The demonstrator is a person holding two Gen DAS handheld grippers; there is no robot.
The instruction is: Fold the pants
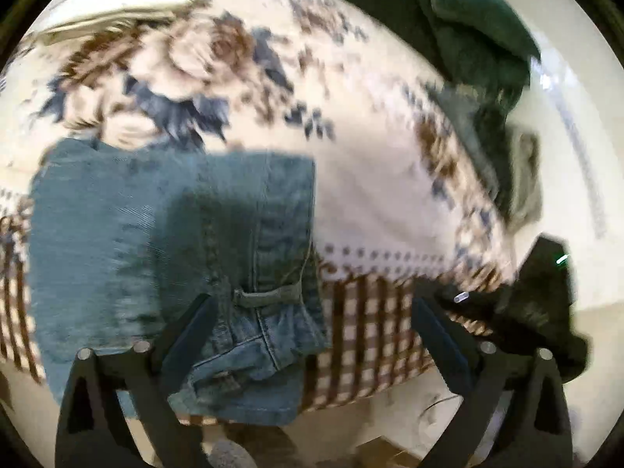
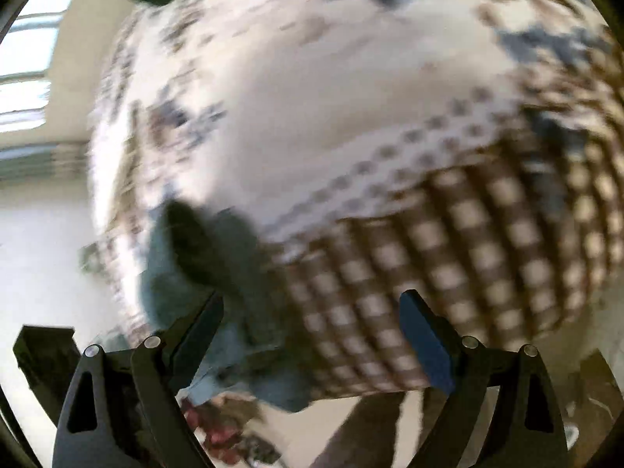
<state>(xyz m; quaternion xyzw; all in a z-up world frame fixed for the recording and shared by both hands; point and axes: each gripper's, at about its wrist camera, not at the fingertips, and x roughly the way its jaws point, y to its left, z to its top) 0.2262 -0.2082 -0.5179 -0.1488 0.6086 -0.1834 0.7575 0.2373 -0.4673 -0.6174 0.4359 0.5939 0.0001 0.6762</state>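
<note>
The jeans (image 1: 171, 249) lie folded on the bedspread (image 1: 374, 202), a white floral cloth with a brown checked border, at its near edge. The left tongs (image 1: 312, 319) are spread wide above the waistband, gripping nothing. The right tongs (image 2: 312, 323) are also spread, empty, over the checked border with the jeans (image 2: 202, 273) at their left. Green cloth (image 1: 448, 19) lies at the far side.

A bed covered by a cream spread (image 1: 374, 195) with brown-and-blue roses and a brown checked border is seen. Folded blue denim pants (image 1: 163, 241) are laid on its near edge; dark green cloth (image 1: 460, 23) is piled at the far side.
</note>
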